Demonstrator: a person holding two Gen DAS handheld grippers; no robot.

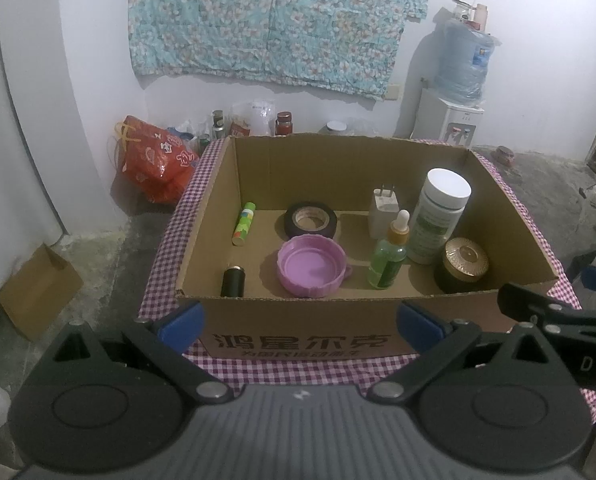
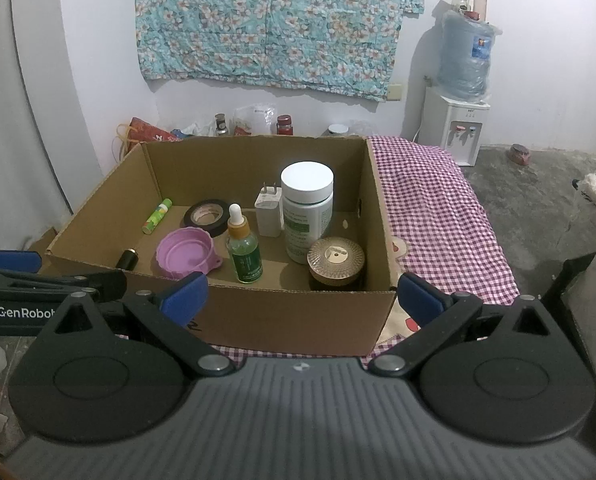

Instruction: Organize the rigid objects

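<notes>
An open cardboard box (image 1: 298, 322) (image 2: 298, 320) sits on a purple checked cloth. Inside lie a pink lid (image 1: 311, 266) (image 2: 186, 254), a black tape roll (image 1: 310, 220) (image 2: 208, 214), a green stick (image 1: 244, 223) (image 2: 158, 216), a small black cylinder (image 1: 233, 282) (image 2: 128, 260), a white charger (image 1: 383, 212) (image 2: 269, 210), a green dropper bottle (image 1: 389, 256) (image 2: 244, 248), a tall white bottle (image 1: 437, 216) (image 2: 305, 208) and a gold-lidded jar (image 1: 461, 266) (image 2: 335, 264). My left gripper (image 1: 299, 324) and my right gripper (image 2: 301, 292) both hang open and empty before the box's near wall.
The checked cloth (image 2: 437, 208) stretches right of the box. A water dispenser (image 2: 457, 120) stands at the back right. Jars and a red bag (image 1: 154, 160) lie along the far wall under a floral cloth. A folded cardboard piece (image 1: 38, 292) lies on the floor at left.
</notes>
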